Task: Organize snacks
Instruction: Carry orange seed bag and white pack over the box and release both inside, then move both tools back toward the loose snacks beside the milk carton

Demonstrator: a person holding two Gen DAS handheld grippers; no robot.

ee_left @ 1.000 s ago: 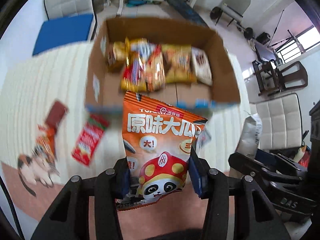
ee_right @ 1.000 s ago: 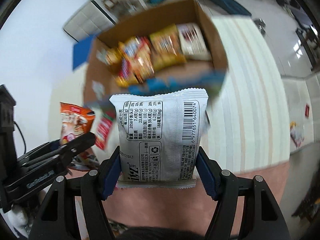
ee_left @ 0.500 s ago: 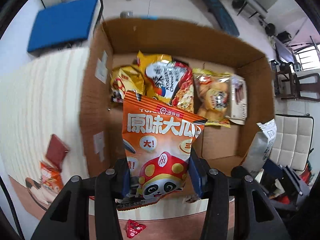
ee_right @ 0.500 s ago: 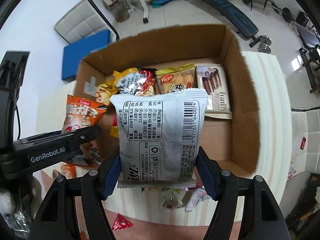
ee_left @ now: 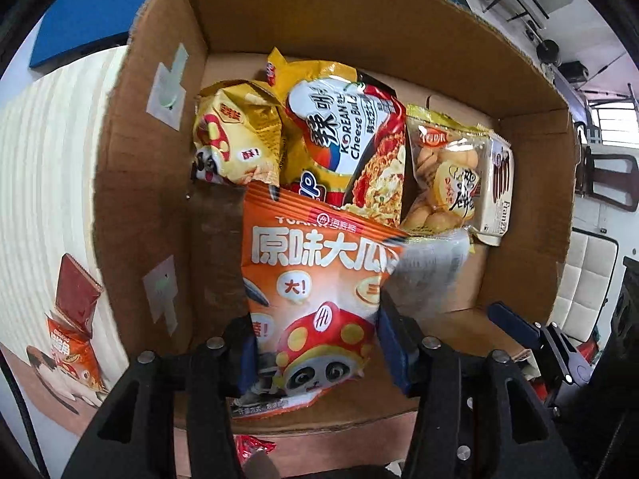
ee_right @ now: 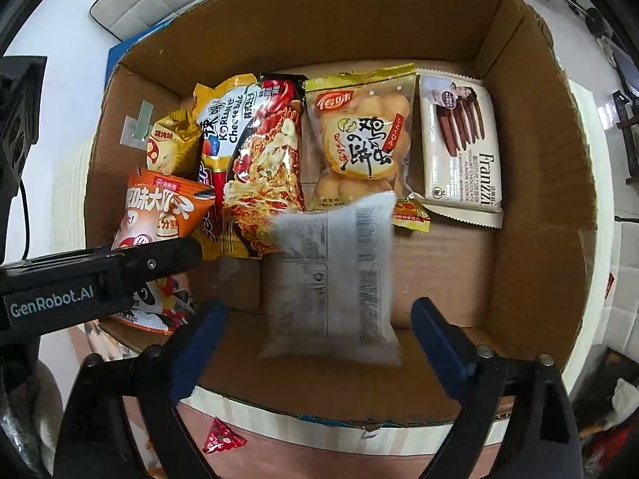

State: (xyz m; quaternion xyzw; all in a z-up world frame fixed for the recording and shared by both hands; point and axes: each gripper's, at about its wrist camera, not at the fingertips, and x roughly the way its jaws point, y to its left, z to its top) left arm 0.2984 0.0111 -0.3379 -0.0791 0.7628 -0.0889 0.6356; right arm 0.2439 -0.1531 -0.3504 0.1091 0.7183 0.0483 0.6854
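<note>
My left gripper point(ee_left: 315, 343) is shut on an orange panda snack bag point(ee_left: 315, 279) and holds it over the front left of the open cardboard box point(ee_left: 131, 183). My right gripper point(ee_right: 319, 327) is open; a silver-white packet point(ee_right: 331, 279) is blurred between its spread fingers, free of them, over the box floor. The box holds a yellow panda bag point(ee_right: 171, 143), a Korean cheese noodle pack point(ee_right: 255, 151), a yellow bun bag point(ee_right: 363, 147) and a Franzzi cookie pack point(ee_right: 459, 143) in a row at the back.
The box point(ee_right: 559, 159) sits on a striped cream mat point(ee_left: 44, 167). On the mat, left of the box, lie a dark red packet point(ee_left: 76, 291) and a small orange bag point(ee_left: 72, 347). A red triangular wrapper point(ee_right: 219, 439) lies in front of the box.
Both grippers moved forward and down into the box. The right gripper opened and let go of the silver-white packet, which is dropping. The left gripper still holds the orange bag.
</note>
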